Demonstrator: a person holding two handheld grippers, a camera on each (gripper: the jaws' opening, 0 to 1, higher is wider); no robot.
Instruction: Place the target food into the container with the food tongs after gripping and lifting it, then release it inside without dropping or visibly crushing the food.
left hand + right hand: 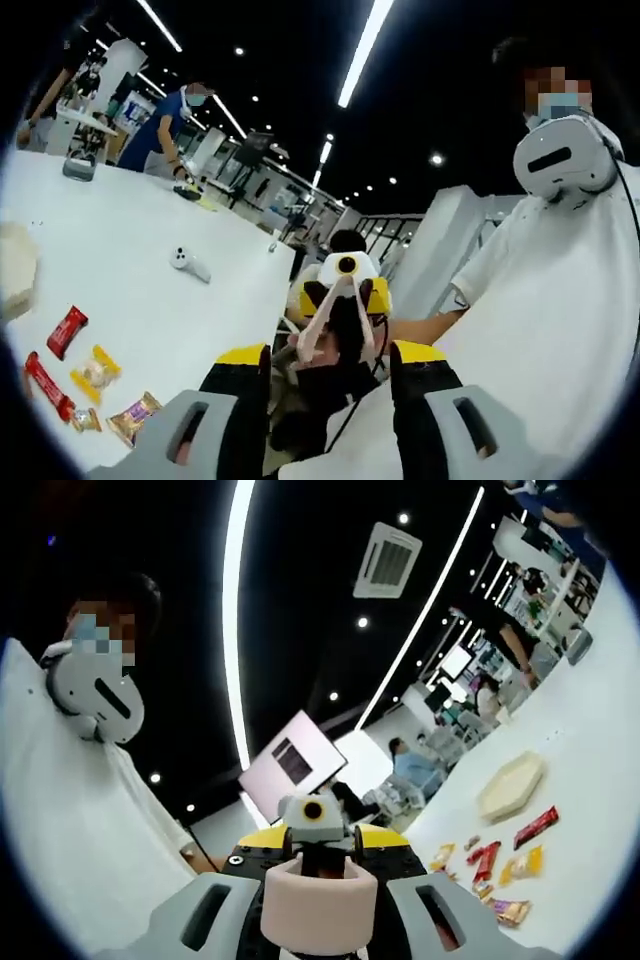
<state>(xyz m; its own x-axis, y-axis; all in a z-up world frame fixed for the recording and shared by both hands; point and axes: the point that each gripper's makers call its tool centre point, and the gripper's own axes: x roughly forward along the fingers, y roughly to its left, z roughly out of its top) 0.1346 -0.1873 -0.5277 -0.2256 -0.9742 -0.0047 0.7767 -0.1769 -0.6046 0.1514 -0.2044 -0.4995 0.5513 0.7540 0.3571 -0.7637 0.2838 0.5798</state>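
My right gripper [320,868] is shut on the rounded end of pale pink food tongs [320,900]. In the left gripper view the right gripper [342,300] faces me off the table edge, with the tongs [322,328] hanging from it. My left gripper [330,375] is open and holds nothing. Wrapped snacks lie on the white table [150,300]: a red bar [67,331], a yellow pack [95,371] and a purple pack [134,416]. The beige container [511,785] sits beyond the snacks [525,862], far from both grippers.
A person in white with a headset [560,160] stands close behind the grippers. A white controller [189,263] lies mid-table. Other people work at the table's far side [165,125]. The beige container [15,275] shows at the table's left edge.
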